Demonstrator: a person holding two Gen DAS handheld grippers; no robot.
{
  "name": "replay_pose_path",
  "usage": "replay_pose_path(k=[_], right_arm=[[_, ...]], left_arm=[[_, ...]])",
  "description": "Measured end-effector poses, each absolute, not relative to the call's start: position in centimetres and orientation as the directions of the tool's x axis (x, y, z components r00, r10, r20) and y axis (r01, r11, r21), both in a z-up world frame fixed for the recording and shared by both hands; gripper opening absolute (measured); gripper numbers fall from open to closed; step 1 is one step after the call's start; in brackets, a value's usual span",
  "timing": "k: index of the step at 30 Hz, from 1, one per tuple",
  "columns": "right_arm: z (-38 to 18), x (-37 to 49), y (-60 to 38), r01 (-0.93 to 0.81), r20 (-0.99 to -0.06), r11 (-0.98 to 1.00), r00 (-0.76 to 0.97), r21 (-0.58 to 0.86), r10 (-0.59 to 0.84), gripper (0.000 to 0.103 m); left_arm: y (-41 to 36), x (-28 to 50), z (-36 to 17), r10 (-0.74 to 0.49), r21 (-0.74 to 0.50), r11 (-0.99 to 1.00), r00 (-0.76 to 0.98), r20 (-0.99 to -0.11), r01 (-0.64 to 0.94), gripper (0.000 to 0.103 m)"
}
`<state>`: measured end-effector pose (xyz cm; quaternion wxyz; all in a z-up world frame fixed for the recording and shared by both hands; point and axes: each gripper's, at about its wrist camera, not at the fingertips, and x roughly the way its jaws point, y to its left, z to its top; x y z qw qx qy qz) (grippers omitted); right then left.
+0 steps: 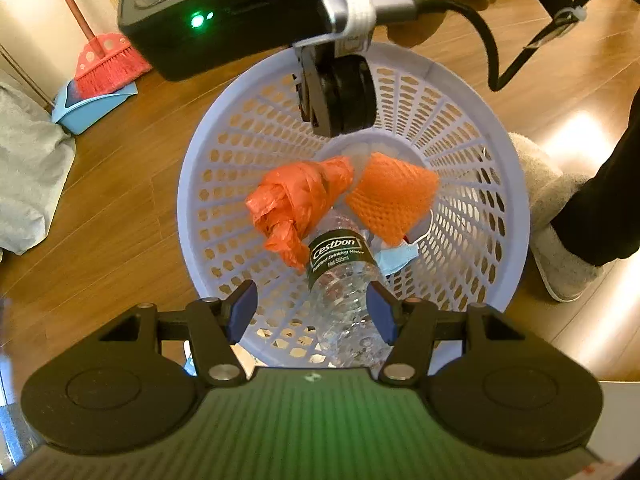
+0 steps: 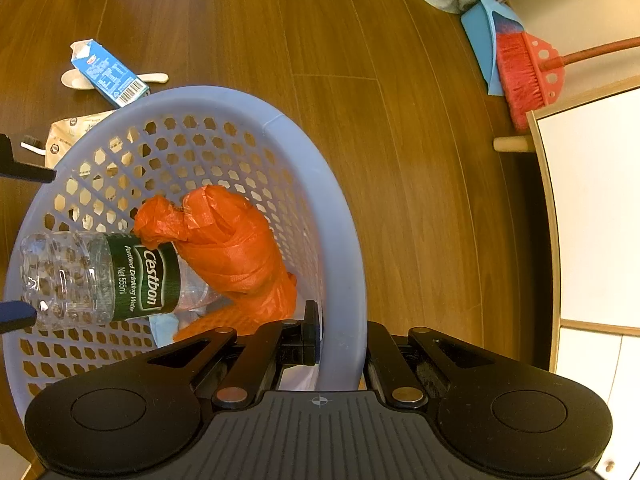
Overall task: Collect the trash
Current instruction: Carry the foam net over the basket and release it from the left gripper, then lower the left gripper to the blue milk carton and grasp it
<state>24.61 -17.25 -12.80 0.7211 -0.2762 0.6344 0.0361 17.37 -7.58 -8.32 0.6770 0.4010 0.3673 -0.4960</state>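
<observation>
With the right hand-held gripper clamped on the rim of the lavender basket, the left hand-held gripper stands open around the water bottle dropped inside, so the milk carton on the floor likely comes next.

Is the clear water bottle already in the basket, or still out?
In, mostly. The clear plastic bottle slants neck-down inside the lavender perforated basket, its base near the rim between the left gripper's spread fingers.
</observation>
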Motion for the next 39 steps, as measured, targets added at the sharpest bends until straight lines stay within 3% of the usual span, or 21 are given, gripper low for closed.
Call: replay_pose_path(k=[17,39], right_arm=[[-12.9,24.7,-17.0,-0.417,-0.935,0.838,0.195,-0.353,-0.297,0.0],[-13.4,24.9,-15.8,-0.493,-0.932,0.791,0.212,-0.363,-0.296,0.0]], left_arm=[[-4.1,18.7,-8.7,-0.327,0.226,0.244,0.299,-0.897,0.943,0.056],[6.1,22.0,-13.3,-0.184,0.302,0.307,0.367,-0.912,0.903,0.056]])
